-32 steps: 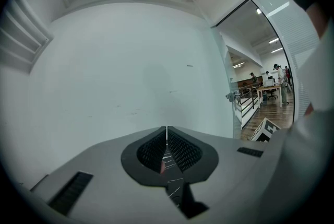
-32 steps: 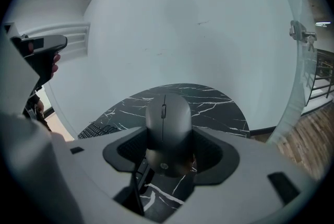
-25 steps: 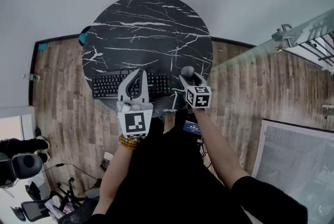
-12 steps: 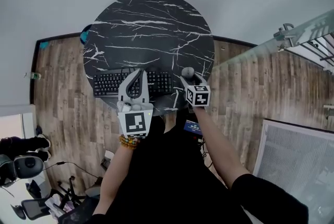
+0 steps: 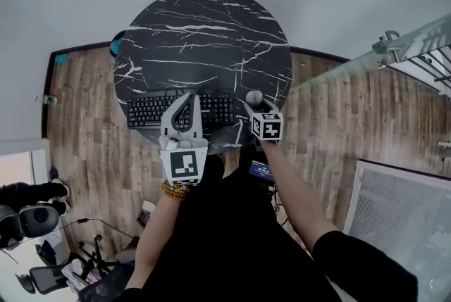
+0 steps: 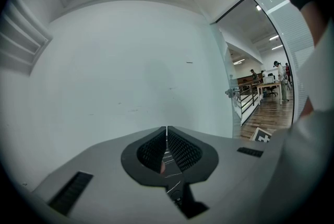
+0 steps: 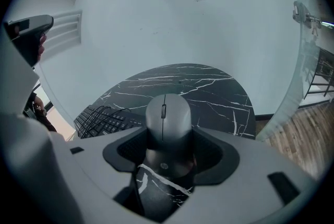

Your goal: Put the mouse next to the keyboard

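Note:
A grey mouse (image 7: 168, 119) sits between the jaws of my right gripper (image 7: 169, 131), which is shut on it; in the head view the mouse (image 5: 254, 97) shows just beyond the right gripper (image 5: 258, 106), right of the black keyboard (image 5: 151, 111). The keyboard (image 7: 102, 118) lies along the near edge of the round black marble table (image 5: 204, 33). My left gripper (image 5: 185, 107) hovers over the keyboard's middle with its jaws pressed together and nothing in them. The left gripper view shows the left gripper (image 6: 166, 140) pointing at a white wall.
The table (image 7: 209, 95) stands against a white wall. A glass partition (image 5: 366, 54) and a railing rise to the right. Wood floor surrounds the table. An office chair (image 5: 28, 223) and a person's feet are at the lower left.
The right gripper with the mouse has shifted slightly toward the table's near right edge beside the keyboard. The left gripper has stayed over the keyboard.

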`<state>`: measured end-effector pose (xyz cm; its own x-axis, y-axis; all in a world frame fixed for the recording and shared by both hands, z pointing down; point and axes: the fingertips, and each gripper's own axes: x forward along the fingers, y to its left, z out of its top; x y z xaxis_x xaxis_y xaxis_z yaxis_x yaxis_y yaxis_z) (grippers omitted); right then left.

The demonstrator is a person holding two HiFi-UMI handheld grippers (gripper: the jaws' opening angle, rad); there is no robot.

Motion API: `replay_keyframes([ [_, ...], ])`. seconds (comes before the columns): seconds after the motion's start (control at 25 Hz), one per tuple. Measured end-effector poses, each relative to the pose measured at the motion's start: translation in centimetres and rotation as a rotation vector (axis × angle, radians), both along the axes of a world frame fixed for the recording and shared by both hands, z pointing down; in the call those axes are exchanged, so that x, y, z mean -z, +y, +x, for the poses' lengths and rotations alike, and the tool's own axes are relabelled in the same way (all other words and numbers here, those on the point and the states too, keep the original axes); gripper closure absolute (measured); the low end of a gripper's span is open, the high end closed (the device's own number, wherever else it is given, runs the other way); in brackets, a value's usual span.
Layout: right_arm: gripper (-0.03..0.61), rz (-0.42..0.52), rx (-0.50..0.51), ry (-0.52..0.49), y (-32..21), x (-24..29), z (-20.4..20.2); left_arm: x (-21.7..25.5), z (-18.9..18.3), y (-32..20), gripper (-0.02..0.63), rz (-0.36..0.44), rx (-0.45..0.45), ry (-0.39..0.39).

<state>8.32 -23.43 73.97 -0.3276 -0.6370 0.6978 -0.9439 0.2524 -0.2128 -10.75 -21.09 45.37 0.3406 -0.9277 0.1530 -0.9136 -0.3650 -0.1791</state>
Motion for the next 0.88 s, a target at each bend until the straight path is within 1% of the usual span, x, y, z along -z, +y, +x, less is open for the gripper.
replay_keyframes([
  [0.88, 0.296, -0.098, 0.005, 0.013, 0.7, -3.3, -0.3, -0.6, -0.3, 0.1, 0.594, -0.013, 0.008, -0.012],
])
